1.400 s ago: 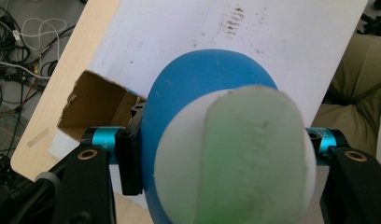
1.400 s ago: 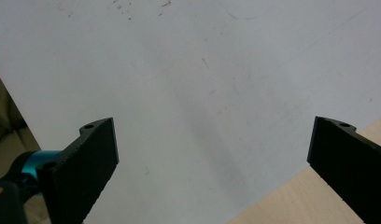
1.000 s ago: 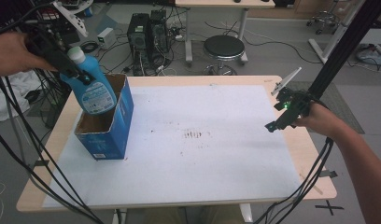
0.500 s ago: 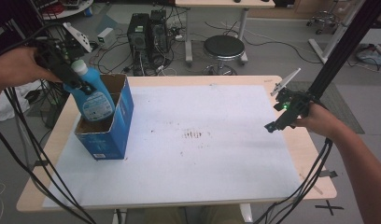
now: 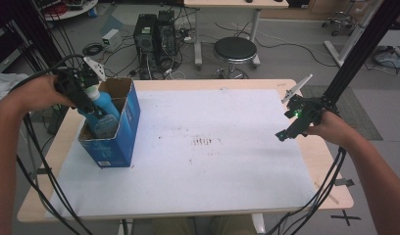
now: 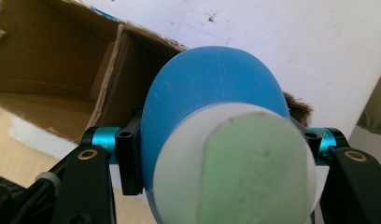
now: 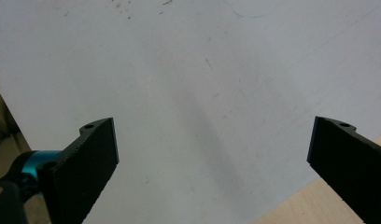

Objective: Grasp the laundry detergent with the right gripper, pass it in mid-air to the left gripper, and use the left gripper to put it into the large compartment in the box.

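Left gripper (image 5: pixel 83 93) clamped on the blue bottle (image 5: pixel 101 110), one jaw on each side of the bottle body just below its white cap (image 6: pixel 235 168). Bottle sits tilted inside the open blue cardboard box (image 5: pixel 120 128), cap end leaning out over the box's rim toward the left hand (image 5: pixel 38 93). Box stands on the white sheet (image 5: pixel 212 161) covering the bench (image 5: pixel 330 176). Right gripper (image 5: pixel 291 128) is well apart from the box, across the sheet near its far edge, jaws spread wide with nothing between them.
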`<state>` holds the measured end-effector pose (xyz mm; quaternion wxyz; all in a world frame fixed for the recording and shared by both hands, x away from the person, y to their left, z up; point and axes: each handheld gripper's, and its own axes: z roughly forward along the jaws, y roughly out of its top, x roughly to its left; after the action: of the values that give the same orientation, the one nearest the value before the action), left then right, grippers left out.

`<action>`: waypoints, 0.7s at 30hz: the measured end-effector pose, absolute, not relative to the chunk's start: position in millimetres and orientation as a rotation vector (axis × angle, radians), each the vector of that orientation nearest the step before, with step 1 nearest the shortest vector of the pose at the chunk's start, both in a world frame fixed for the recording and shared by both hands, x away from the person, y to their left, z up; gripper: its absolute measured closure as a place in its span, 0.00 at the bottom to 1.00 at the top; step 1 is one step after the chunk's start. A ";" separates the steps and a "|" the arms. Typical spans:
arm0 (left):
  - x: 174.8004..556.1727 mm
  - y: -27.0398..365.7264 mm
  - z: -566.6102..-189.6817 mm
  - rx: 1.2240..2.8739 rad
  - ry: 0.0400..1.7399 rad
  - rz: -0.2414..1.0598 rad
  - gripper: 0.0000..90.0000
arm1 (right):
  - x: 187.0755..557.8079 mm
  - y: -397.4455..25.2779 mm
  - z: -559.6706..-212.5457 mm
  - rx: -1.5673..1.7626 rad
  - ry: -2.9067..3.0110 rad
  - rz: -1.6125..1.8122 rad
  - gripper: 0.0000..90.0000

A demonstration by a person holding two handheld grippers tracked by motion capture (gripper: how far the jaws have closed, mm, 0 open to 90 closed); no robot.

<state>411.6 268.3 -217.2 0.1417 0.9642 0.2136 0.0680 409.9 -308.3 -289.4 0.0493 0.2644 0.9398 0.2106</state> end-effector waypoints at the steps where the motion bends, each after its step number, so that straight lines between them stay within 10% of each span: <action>1: 412.9 268.7 -221.7 2.784 0.616 0.194 0.42 | 409.8 -307.9 -289.9 0.805 2.863 0.642 0.01; 21: 421.7 266.8 -280.0 2.852 0.623 0.147 0.42 | 408.8 -309.8 -297.1 0.796 2.867 0.649 0.01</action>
<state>421.7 266.8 -280.0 0.1092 0.9699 0.2118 0.0501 408.8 -309.8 -297.1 0.0480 0.2611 0.9403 0.2130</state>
